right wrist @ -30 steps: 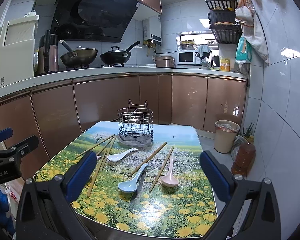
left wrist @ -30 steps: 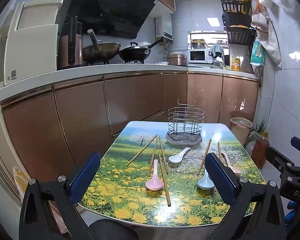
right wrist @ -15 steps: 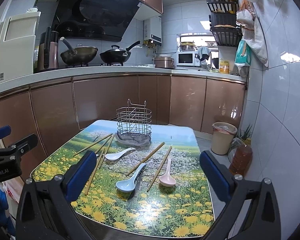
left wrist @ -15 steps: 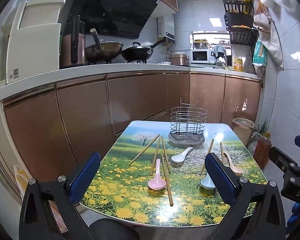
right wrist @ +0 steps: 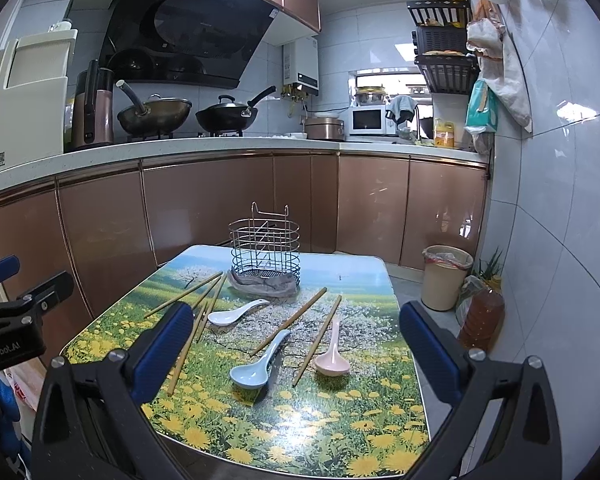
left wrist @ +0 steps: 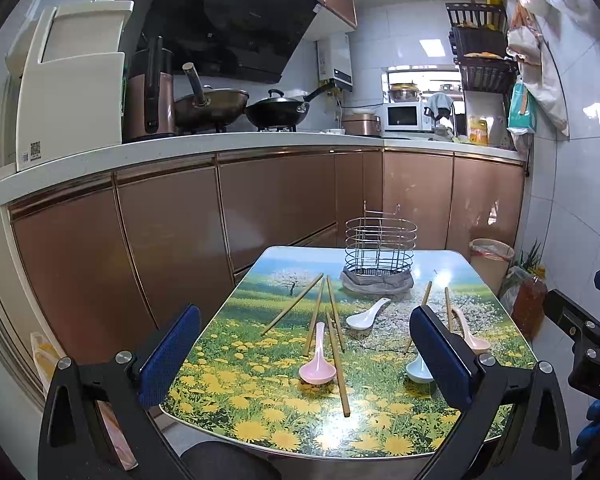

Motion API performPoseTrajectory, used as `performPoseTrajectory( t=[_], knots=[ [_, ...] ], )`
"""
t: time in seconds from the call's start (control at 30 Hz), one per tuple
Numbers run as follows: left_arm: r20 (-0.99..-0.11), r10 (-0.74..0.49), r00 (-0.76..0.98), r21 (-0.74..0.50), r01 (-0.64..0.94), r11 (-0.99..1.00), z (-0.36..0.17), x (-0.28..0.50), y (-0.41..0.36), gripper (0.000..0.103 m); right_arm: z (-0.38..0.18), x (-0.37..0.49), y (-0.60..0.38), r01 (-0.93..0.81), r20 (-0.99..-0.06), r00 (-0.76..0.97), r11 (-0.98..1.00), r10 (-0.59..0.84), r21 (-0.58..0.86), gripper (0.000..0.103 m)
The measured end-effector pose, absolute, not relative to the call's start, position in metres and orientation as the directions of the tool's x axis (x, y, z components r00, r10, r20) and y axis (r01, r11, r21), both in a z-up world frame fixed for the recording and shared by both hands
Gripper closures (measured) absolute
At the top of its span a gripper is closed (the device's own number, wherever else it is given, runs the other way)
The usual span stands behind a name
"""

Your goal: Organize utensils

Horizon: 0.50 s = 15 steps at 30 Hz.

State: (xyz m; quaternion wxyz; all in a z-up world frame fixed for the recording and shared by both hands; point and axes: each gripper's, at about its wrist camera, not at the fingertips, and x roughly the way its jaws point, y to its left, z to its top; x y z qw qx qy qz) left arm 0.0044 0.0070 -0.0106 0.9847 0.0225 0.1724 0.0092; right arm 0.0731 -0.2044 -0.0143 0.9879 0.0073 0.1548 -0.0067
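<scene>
A wire utensil basket [left wrist: 380, 246] [right wrist: 265, 249] stands empty on a grey cloth at the far end of the flower-print table [left wrist: 260, 420] [right wrist: 340, 432]. Loose on the table lie several wooden chopsticks [left wrist: 336, 354] [right wrist: 288, 322], a pink spoon [left wrist: 318, 364], a white spoon [left wrist: 366, 315] [right wrist: 236, 314], a light blue spoon [right wrist: 258, 366] and another pink spoon [right wrist: 332, 356]. My left gripper [left wrist: 304, 358] is open and empty, above the table's near edge. My right gripper [right wrist: 292, 350] is open and empty, also back from the near edge.
Brown kitchen cabinets [left wrist: 260, 208] and a worktop with woks stand behind and left of the table. A waste bin [right wrist: 446, 276] and an oil bottle [right wrist: 480, 316] stand on the floor to the right by the tiled wall.
Both grippers have drawn back and risen slightly, so the table looks smaller and farther. Nothing on the table has moved.
</scene>
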Motion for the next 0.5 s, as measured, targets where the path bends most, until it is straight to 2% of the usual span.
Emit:
performPoseTrajectory(
  t=[0.5],
  knots=[
    [-0.342, 0.039, 0.939, 0.058, -0.020, 0.998, -0.0122, 0.0066, 0.0063, 0.000, -0.0141, 0.0723, -0.2060, 0.019, -0.285, 0.958, 1.000, -0.013, 0.019, 0.000]
  ],
)
